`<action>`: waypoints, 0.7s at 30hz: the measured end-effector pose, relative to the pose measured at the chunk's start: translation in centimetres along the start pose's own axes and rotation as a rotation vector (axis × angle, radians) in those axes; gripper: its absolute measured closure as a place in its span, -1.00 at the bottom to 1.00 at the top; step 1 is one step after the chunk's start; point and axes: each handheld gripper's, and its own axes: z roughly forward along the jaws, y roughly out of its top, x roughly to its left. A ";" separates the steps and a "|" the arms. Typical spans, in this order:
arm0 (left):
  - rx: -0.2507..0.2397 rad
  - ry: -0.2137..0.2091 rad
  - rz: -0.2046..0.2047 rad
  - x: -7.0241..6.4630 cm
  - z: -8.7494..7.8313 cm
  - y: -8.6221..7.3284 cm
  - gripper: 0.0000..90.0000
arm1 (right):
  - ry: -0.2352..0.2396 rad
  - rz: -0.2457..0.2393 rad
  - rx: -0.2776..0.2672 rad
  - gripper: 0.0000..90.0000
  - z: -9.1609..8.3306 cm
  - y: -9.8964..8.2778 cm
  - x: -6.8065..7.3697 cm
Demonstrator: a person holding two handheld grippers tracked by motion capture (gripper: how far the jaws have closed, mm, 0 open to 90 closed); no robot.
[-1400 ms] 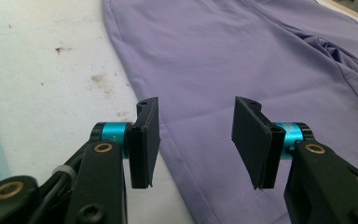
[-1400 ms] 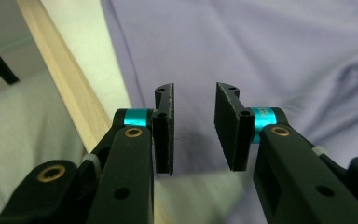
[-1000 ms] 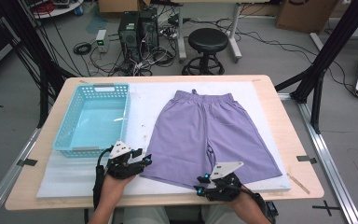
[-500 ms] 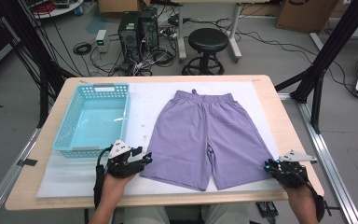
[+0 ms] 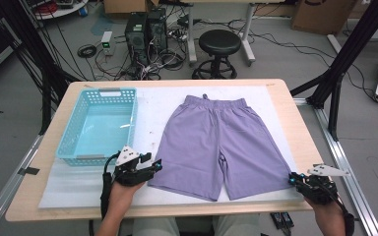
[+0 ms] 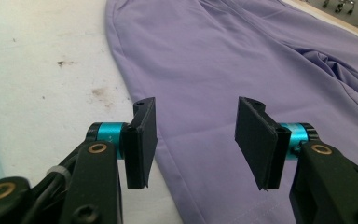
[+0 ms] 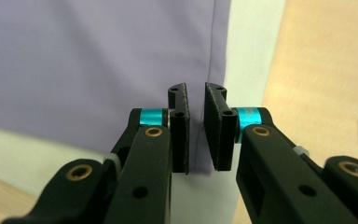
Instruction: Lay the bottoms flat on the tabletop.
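Since the earlier frames your right hand had swung out from the near middle of the table to the near right corner, carrying the right gripper (image 5: pixel 295 178) to the outer hem corner of the right leg of the flat lilac cotton shorts (image 5: pixel 220 142). Its jaws had just been closing and stood almost together with a thin slit left between the pads; in the right gripper view (image 7: pixel 195 128) the side edge of the fabric ran under that slit, and you could not tell whether the pads pinched any cloth. Your left gripper (image 5: pixel 152 164) hovered at the near left hem corner, its jaws well apart with the cloth (image 6: pixel 242 60) lying beneath the gap, not pressed. The shorts lay spread on the white foam mat (image 5: pixel 78 189) covering the pale wooden table (image 5: pixel 29 209), waistband at the far side, legs toward you. The light blue perforated plastic basket (image 5: pixel 74 147) sat on the mat to the left, just beyond your left gripper
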 end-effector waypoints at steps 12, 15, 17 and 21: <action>-0.057 -0.002 0.011 0.0 -0.1 0.3 -0.11 | 0.085 0.031 -0.137 0.15 -1.1 2.6 0.7; -0.076 -0.010 -0.003 0.0 -0.2 0.5 -0.31 | 0.092 0.010 -0.167 -0.10 -0.6 4.4 1.5; -0.085 -0.019 0.005 -0.2 -0.2 0.6 -0.41 | 0.078 0.007 -0.183 -0.42 -0.1 5.5 2.0; -0.090 -0.012 0.023 -0.4 -0.1 0.8 -0.47 | 0.075 0.001 -0.202 -0.54 1.1 6.8 2.7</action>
